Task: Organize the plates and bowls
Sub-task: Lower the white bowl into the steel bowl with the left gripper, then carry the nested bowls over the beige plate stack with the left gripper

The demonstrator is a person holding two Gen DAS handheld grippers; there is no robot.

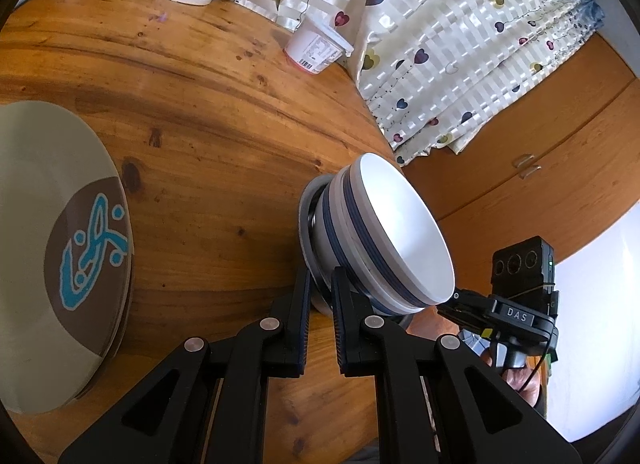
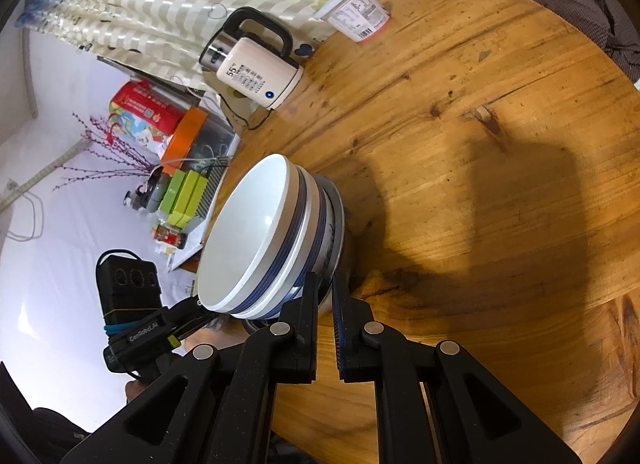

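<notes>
A stack of white bowls with blue bands (image 1: 384, 240) sits on a small grey plate (image 1: 306, 220) on the round wooden table (image 1: 208, 112). My left gripper (image 1: 321, 284) is shut on the rim of that grey plate at the stack's near side. My right gripper (image 2: 326, 286) grips the same plate rim from the opposite side; the bowl stack (image 2: 264, 236) fills that view's centre. A stack of grey plates with a brown and blue design (image 1: 60, 256) lies at the left of the left wrist view.
A white electric kettle (image 2: 256, 68) and a white plastic tub (image 2: 356, 18) stand at the far table edge by a heart-patterned curtain (image 1: 460, 44). Boxes and clutter (image 2: 176, 168) lie beyond the table. The other gripper's body (image 1: 520, 296) shows right of the bowls.
</notes>
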